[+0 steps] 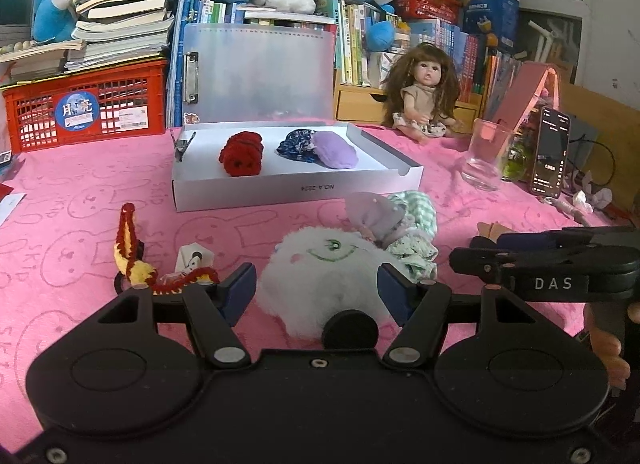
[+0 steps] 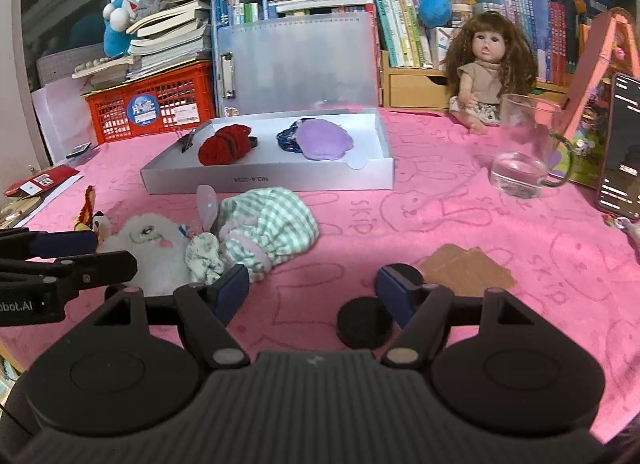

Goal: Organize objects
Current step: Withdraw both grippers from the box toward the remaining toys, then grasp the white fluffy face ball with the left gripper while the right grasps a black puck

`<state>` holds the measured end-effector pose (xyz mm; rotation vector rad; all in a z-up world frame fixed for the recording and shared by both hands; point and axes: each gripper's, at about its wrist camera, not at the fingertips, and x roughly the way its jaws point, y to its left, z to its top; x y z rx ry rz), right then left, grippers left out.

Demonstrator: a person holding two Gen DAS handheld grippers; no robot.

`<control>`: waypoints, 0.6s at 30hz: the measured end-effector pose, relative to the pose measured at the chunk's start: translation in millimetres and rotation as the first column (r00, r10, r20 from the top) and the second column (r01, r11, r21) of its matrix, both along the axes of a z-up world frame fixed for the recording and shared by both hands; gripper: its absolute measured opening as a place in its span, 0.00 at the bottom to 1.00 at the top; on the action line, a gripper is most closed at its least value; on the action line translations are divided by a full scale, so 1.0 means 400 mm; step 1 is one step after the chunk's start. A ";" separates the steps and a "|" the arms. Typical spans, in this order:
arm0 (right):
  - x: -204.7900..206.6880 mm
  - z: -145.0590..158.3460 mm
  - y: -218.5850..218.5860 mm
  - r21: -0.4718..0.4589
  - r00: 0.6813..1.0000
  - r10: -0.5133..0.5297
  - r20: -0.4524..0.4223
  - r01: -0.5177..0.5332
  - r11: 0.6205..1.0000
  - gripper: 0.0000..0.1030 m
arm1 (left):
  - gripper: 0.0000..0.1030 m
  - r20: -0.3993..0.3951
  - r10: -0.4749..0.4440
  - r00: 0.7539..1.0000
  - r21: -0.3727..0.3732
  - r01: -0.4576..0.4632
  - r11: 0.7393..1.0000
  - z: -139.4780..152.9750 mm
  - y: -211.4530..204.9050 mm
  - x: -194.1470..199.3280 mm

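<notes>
On worktop [image 2: 460,200]: pink bunny-print cloth, loose items in front, 1 tray behind.
Tray: 1 white box tray [image 1: 296,188], holds 3 soft pieces – 1 red knit [image 1: 241,154], 1 dark blue patterned [image 1: 296,144], 1 purple [image 1: 335,149]; blue one partly under the purple; 1 black clip [image 1: 182,146] at its left end.
Loose items: 1 white fluffy plush [image 1: 324,284], 1 small doll in green check dress [image 2: 264,224] w/ lilac hat, 1 red-yellow yarn piece [image 1: 130,252], 1 brown flat piece [image 2: 468,270].
Left tool [image 1: 316,292]: open, fingers either side of the plush, nothing gripped.
Right tool [image 2: 314,290]: open, holding nothing, above bare cloth, betw. small doll and brown piece.
Others: 1 big long-haired doll [image 2: 486,68], 1 glass mug [image 2: 524,152], 1 phone [image 1: 550,152], 1 red crate [image 1: 90,108].
Hard to see: plush's lower edge hidden behind left tool; small white object beside the yarn, can't ID; phone cut off in right view.
</notes>
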<state>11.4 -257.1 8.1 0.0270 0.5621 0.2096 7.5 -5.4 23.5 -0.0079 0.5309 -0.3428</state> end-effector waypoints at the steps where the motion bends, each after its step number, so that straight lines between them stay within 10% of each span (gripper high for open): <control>1: -0.002 -0.001 -0.003 -0.001 1.000 -0.007 -0.001 0.007 1.000 0.79 | 0.63 0.000 -0.001 1.000 0.001 0.001 1.000 0.000 -0.003 0.000; 18: -0.021 -0.026 -0.022 -0.007 0.999 -0.038 -0.030 0.038 0.999 0.75 | 0.65 -0.001 0.001 1.000 0.032 -0.001 0.999 -0.013 -0.031 0.022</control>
